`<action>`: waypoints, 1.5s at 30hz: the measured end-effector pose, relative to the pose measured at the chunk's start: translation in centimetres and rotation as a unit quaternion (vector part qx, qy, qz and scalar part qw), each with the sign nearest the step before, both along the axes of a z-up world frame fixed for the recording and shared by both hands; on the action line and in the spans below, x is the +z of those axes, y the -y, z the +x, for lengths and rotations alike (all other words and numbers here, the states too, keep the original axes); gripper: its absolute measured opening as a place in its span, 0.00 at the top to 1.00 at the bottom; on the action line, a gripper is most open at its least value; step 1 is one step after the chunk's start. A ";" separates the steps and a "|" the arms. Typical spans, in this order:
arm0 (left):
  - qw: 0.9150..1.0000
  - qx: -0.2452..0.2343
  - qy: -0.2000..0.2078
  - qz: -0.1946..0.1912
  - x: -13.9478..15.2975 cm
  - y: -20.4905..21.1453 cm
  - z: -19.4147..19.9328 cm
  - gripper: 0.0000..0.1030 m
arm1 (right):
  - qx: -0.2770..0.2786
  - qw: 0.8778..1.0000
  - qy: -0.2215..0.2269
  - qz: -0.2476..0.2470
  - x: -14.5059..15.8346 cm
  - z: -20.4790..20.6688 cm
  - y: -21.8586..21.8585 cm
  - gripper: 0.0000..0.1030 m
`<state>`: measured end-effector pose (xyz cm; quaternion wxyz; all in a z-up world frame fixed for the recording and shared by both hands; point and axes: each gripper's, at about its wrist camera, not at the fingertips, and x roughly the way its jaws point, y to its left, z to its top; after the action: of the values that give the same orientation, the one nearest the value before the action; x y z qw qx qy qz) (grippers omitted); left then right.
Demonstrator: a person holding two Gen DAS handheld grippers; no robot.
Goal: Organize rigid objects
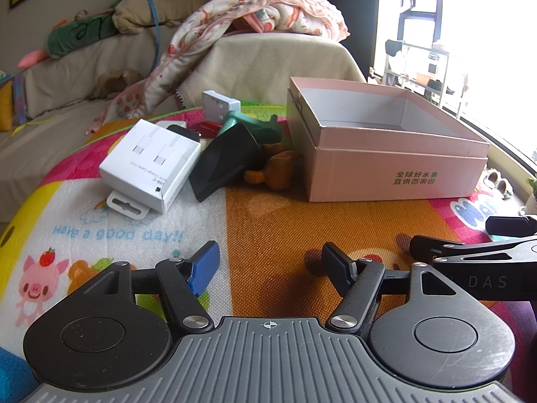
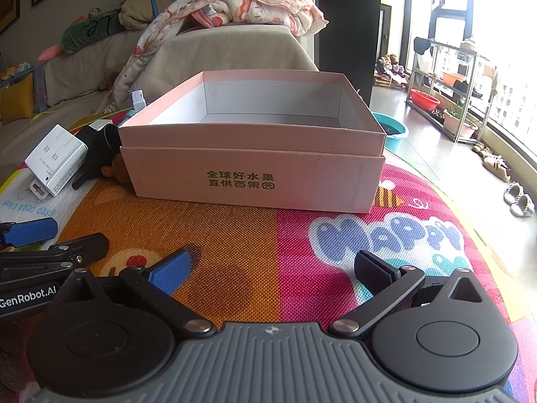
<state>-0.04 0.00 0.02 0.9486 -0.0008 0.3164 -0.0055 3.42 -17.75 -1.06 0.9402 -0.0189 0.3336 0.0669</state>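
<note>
Playmat under pink box, sofa behind

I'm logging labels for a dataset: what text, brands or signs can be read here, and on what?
"全球好水果 直供百果园": front of the pink box.
"USB-C", "Charge Cable (1 m)", plus an Apple logo: white cable box; its wattage print is too blurred.
"Have a good day!!": play mat, seen upside down.
"HAPPY": mat, right wrist view.
"GenRobot.AI": left gripper body.
"DAS": right gripper body, cut off.
Writing on the green plush: unreadable.
</note>
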 end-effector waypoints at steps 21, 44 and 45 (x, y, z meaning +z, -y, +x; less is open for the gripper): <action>1.000 0.000 0.000 0.001 0.1 -0.1 0.0 0.29 | 0.000 1.000 0.000 0.000 0.0 0.0 -0.1 0.00; 1.000 0.000 0.000 0.003 0.1 -0.2 0.0 0.29 | 0.030 0.999 -0.020 0.002 0.3 1.2 0.2 0.00; 1.000 0.000 0.000 0.003 0.1 -0.2 0.0 0.29 | 0.032 0.999 -0.024 -0.001 0.4 1.3 0.1 0.00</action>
<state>-0.03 0.16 0.12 0.9486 0.0024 0.3164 -0.0046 4.69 -17.86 -0.64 0.9294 -0.0285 0.3551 0.0970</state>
